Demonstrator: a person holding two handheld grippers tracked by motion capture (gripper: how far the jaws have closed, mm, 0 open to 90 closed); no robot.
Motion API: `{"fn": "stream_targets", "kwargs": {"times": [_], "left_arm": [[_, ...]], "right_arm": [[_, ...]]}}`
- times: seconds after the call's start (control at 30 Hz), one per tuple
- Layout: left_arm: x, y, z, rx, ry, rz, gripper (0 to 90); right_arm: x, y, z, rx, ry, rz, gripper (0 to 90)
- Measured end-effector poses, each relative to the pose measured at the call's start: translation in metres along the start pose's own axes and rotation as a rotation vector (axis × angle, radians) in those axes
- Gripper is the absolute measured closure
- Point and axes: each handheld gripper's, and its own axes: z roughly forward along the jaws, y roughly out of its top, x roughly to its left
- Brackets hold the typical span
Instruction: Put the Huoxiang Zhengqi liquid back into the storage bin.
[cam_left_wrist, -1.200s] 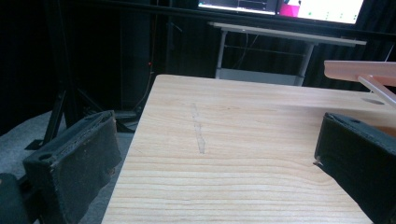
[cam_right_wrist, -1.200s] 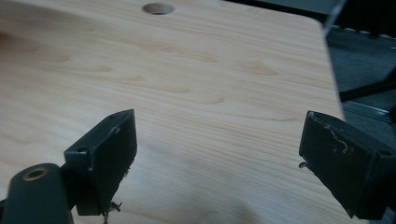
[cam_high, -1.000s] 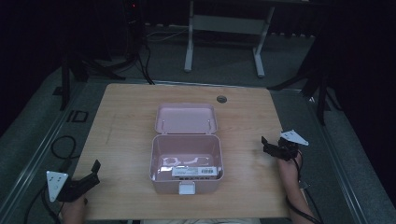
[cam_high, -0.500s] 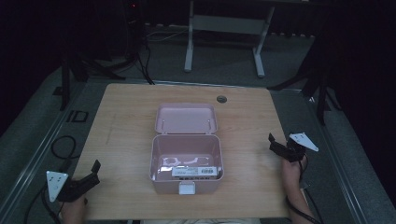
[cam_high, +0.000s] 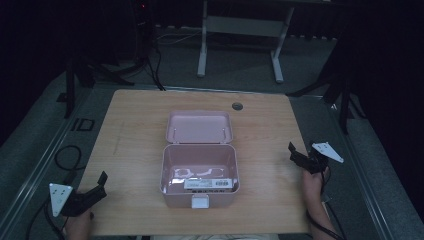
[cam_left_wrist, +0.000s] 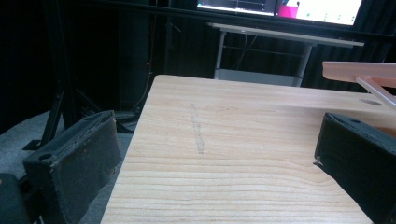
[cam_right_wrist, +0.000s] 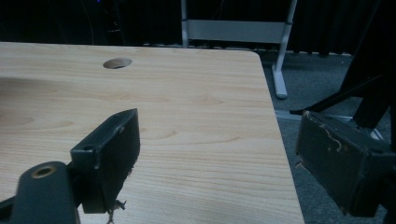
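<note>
Dark curtains and grey carpet surround a pale wooden table (cam_high: 135, 150), and a white desk frame (cam_high: 240, 30) stands beyond its far edge.

At the near left corner of the table, the left gripper (cam_high: 95, 187) rests in the person's left hand (cam_high: 79, 226) with its jaws spread apart and nothing between them; in the left gripper view the same jaws frame bare wood with a faint dark streak (cam_left_wrist: 197, 130) along the grain. At the right edge, the right gripper (cam_high: 295, 154) is held by the right hand (cam_high: 312, 182), its jaws likewise parted and empty, one over the tabletop and one out past the edge above the carpet.

Between the two grippers, well apart from each, sits a pink box (cam_high: 199, 175) in the middle of the table, its lid (cam_high: 199, 126) swung back flat toward the far side. Inside lies a labelled white packet (cam_high: 209, 184) near the front wall. A round cable hole (cam_high: 237, 106) lies in the tabletop beyond the lid.
</note>
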Motion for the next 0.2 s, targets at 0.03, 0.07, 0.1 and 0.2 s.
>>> {"fn": "stream_targets", "kwargs": {"times": [0.03, 0.07, 0.1, 0.2], "left_arm": [[0.0, 0.0, 0.0001, 0.002, -0.003, -0.003, 0.2], [-0.0001, 0.0001, 0.0002, 0.002, -0.003, -0.003, 0.2], [-0.0002, 0.0001, 0.0002, 0.003, -0.003, -0.003, 0.2], [-0.0002, 0.0001, 0.0002, 0.003, -0.003, -0.002, 0.2]], "right_arm": [[0.0002, -0.0001, 0.0003, 0.003, -0.002, -0.003, 13.7], [0.0004, -0.0002, 0.0004, 0.006, -0.002, -0.004, 13.7], [0.0006, -0.0002, 0.0006, 0.007, 0.001, -0.004, 13.7], [0.0008, -0.0005, 0.0016, 0.012, -0.001, -0.012, 13.7]]}}
